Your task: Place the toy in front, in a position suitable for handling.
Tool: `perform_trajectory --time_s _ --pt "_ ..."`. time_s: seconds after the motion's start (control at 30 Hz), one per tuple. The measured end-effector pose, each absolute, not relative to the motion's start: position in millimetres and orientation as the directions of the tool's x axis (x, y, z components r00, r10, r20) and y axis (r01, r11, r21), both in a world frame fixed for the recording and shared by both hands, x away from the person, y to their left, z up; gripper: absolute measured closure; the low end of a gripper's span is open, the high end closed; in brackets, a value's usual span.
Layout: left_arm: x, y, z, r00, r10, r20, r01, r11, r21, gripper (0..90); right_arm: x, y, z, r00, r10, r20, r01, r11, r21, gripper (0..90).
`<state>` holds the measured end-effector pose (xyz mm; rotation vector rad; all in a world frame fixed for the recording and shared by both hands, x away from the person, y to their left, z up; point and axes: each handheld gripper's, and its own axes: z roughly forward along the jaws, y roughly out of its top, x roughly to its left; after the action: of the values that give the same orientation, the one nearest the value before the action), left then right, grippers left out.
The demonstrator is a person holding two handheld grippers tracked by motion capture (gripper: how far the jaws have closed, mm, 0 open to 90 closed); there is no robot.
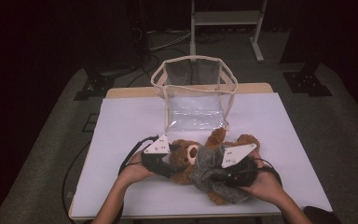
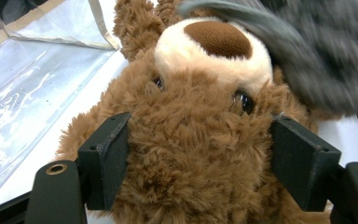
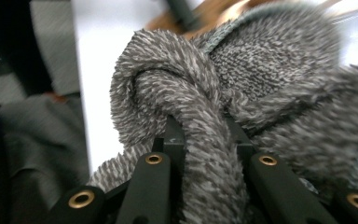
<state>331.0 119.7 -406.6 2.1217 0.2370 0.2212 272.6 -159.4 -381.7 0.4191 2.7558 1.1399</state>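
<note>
On the tabletop [image 1: 121,116] at 6 o'clock from the clear bag [image 1: 196,93], teddy bear [image 1: 186,158] lies crosswise, head at 9. Left tool [image 2: 198,163] clamps the head; right tool [image 3: 205,140], at 3, pinches the grey sweater [image 3: 261,79].

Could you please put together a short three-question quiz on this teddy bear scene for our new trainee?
1. True or false: the left gripper has its jaws on either side of the teddy bear's head.
2. What does the right gripper pinch: A the clear bag, B the grey garment, C a cable?
3. Where does the clear bag stand, relative to the bear?

Key: 1 true. 2 B. 3 Behind the bear, farther from the person, upright and open at the top.
</note>
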Motion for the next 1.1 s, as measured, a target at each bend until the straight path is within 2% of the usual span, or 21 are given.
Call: perform_trajectory --time_s 0.1,0.2,0.43,0.63,0.8,0.97,1.1 --pt "330 120 -406 0.968 0.239 0.074 0.068 -0.536 0.842 25.4 269 -152 -389 -0.965 0.262 -0.014 0.185 0.717 0.672 75.4" --pt "330 121 -407 0.969 0.243 0.052 0.086 -0.523 0.848 25.5 271 -163 -378 -0.959 0.283 -0.008 0.197 0.686 0.700 75.5" --pt "329 121 -407 0.973 0.220 0.068 0.063 -0.536 0.842 25.5 283 -205 -354 -0.896 0.444 0.002 0.271 0.543 0.795 75.5" --pt "329 121 -407 0.974 0.216 0.062 0.065 -0.536 0.842 25.4 297 -230 -352 -0.821 0.570 0.029 0.341 0.451 0.825 75.2" --pt "328 121 -405 0.976 0.210 0.064 0.060 -0.535 0.843 23.5 303 -228 -365 -0.831 0.550 0.085 0.386 0.459 0.800 74.1" --pt "324 118 -396 0.980 0.194 0.053 0.051 -0.496 0.867 23.0 298 -223 -366 -0.855 0.512 0.089 0.378 0.495 0.782 74.8" --pt "321 111 -398 0.982 0.175 0.067 0.034 -0.518 0.855 23.5 294 -221 -363 -0.868 0.487 0.097 0.369 0.503 0.781 74.8"
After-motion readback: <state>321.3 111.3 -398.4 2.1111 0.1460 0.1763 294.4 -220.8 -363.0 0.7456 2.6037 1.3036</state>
